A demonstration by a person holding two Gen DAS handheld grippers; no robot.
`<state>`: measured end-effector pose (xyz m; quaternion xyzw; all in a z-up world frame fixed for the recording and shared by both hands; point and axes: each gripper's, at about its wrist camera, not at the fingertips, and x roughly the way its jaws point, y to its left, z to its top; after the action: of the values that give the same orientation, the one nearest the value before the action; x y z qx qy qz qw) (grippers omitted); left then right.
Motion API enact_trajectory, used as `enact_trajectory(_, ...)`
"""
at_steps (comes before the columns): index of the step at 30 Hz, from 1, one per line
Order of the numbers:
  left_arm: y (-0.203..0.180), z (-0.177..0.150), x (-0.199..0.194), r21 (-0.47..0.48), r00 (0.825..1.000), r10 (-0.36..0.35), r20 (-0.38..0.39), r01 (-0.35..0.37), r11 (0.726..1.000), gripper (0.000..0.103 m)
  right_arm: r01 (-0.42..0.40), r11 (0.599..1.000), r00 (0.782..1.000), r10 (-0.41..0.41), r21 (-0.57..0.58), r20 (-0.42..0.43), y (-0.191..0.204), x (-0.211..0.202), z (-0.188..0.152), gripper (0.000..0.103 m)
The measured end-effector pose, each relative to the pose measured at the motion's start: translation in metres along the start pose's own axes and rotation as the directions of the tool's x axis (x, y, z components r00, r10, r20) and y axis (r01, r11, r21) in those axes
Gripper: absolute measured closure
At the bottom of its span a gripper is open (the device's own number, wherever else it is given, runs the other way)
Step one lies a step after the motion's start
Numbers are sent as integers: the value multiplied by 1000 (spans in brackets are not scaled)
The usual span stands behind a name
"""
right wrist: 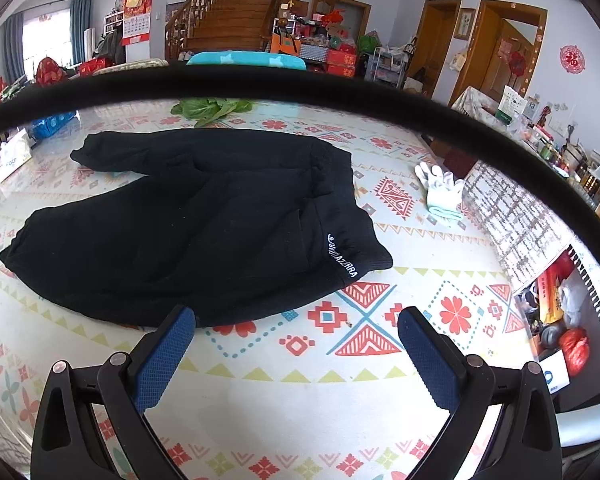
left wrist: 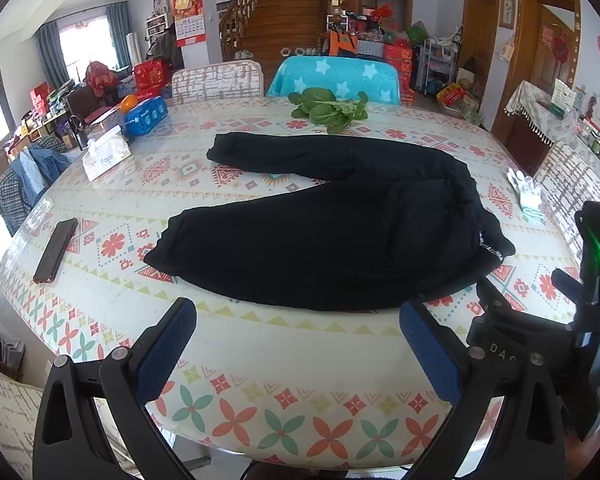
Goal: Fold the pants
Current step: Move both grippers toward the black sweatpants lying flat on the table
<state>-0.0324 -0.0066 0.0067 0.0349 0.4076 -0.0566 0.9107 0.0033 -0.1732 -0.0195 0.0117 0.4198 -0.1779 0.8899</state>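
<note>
Black pants (left wrist: pixel 332 232) lie flat on the patterned table (left wrist: pixel 260 360), legs spread to the left and the waistband with white lettering at the right. They also show in the right wrist view (right wrist: pixel 188 228). My left gripper (left wrist: pixel 298 320) is open and empty, just in front of the near leg's edge. My right gripper (right wrist: pixel 296 332) is open and empty, near the waistband corner, with its left finger (right wrist: pixel 172 340) at the fabric's near edge. A thick black band crosses the top of the right wrist view.
A phone (left wrist: pixel 56 250) lies at the left. A tissue box (left wrist: pixel 106 158) and a blue pack (left wrist: pixel 146 116) stand at the far left. Green leaves (left wrist: pixel 330 110) lie at the far edge. White gloves (right wrist: pixel 440 192) lie at the right. Chairs surround the table.
</note>
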Motion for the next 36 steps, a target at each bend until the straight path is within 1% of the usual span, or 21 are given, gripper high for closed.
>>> enact_trajectory(5,-3,-1,-4,10,1000,-27,12,27,1000,1,13,1000,1000,-13,9,-1,-2,0,-1,0)
enact_trajectory(8,-7,-2,-6,22,999,-32,14,31,999,1,23,1000,1000,-23,11,-8,-3,0,-3,0)
enact_trajectory(14,-11,-3,-10,40,999,-25,27,23,999,1,22,1000,1000,-22,13,-13,-2,0,-3,0)
enact_trajectory(21,-10,-5,-11,39,999,-20,29,19,999,1,15,1000,1000,-15,2,-13,1,1,-3,0)
enact_trajectory(25,-6,-4,-12,25,999,4,35,-5,1000,1,11,1000,1000,-11,-2,-15,2,1,-4,0)
enact_trajectory(28,6,0,-8,-4,999,32,27,-32,999,1,4,1000,1000,-4,-5,-21,4,3,-3,0)
enact_trajectory(31,20,8,-3,-37,997,72,23,-71,997,1,-2,1000,1000,2,-6,-26,4,6,-1,0)
enact_trajectory(36,42,26,0,-44,991,133,31,-131,990,1,-5,1000,999,5,-3,-31,0,12,6,0)
